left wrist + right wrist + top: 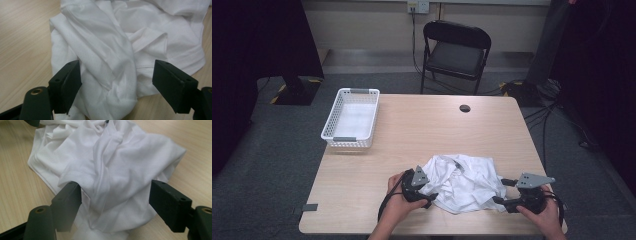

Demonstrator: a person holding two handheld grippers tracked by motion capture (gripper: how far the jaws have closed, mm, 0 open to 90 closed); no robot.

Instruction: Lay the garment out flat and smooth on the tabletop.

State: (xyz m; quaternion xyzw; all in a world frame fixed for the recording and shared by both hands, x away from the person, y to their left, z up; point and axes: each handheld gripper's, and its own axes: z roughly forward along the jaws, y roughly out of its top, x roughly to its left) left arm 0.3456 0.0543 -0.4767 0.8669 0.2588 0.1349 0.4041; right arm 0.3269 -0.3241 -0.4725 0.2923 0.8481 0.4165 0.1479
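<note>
A white garment (464,181) of thin, soft cloth lies crumpled in a loose heap on the counter (412,135), close to the near edge and a little toward the near right corner. Its surface is matte and full of deep folds, and a stitched hem runs along one border.

The counter is a pale wood-grain top with rounded corners and a small dark round hole (465,108) near its far edge. A white plastic basket (351,118), rectangular with perforated walls, stands at the far left corner.

The left tongs (430,197) are at the left side of the heap. In the left gripper view their two black, blocky jaws stand wide apart, with a thick fold of the cloth between them, and the pads do not press on it. The right tongs (500,191) are at the right side of the heap. In the right gripper view their jaws are also wide apart, on both sides of a bunched ridge of cloth, not clamped. Each tool is of hard black plastic and carries a grey three-cornered plate on top.
</note>
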